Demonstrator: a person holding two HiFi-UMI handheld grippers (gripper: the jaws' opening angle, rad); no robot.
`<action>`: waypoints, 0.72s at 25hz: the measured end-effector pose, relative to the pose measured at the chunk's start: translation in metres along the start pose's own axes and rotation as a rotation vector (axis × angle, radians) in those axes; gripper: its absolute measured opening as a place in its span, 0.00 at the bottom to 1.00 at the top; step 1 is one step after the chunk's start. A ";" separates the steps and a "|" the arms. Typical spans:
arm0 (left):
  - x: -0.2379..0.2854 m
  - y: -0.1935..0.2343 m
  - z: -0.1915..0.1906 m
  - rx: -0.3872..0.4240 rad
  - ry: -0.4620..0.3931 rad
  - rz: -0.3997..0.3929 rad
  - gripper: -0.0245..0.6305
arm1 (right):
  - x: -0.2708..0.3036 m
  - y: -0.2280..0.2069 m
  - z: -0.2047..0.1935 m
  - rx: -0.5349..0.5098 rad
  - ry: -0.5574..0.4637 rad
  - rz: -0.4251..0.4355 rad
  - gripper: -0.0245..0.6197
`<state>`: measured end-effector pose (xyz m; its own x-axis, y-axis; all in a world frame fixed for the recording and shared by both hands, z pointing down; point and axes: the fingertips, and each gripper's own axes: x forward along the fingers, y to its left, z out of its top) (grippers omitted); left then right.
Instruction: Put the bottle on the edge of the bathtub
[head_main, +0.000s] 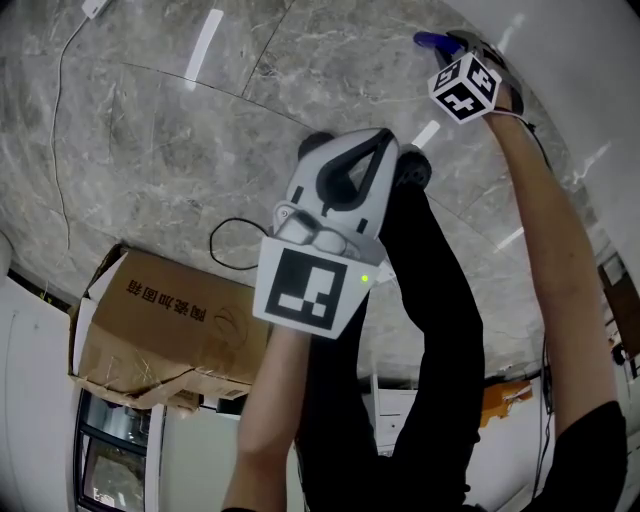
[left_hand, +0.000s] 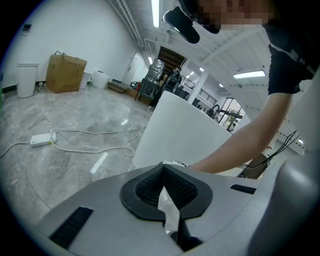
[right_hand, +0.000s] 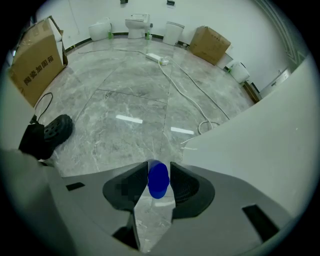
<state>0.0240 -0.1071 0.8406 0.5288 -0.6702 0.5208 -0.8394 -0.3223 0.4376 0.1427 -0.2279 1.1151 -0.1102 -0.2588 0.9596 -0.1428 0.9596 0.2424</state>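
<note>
The blue bottle (right_hand: 159, 181) sat clenched between the right tongs (right_hand: 158, 169), held in the air above the marble floor (right_hand: 125, 95). Just beside it on the right rose a white curved wall (right_hand: 260, 140), probably the bathtub. The rim itself was not in view. The left tongs (left_hand: 162, 169) were pressed together on nothing, low by the person's leg. To do the placing well, the bottle likely needed carrying up over the rim, then setting down upright on a flat part. The grip should loosen only once it stood steady.

Floor (right_hand: 125, 90) ahead open — bathtub (right_hand: 260, 145) wall rises right.
</note>
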 end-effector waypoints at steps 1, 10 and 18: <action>0.000 0.000 0.001 0.000 -0.003 0.000 0.05 | -0.001 0.000 0.000 -0.008 0.003 -0.002 0.25; -0.007 -0.002 0.009 0.001 -0.013 0.006 0.05 | -0.012 0.005 0.006 -0.102 0.005 -0.024 0.25; -0.031 -0.020 0.033 0.006 -0.038 0.018 0.05 | -0.060 -0.005 0.009 -0.140 0.019 -0.048 0.25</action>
<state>0.0200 -0.1016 0.7919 0.5086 -0.7007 0.5003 -0.8495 -0.3138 0.4242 0.1412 -0.2182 1.0553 -0.0876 -0.3042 0.9486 -0.0084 0.9524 0.3047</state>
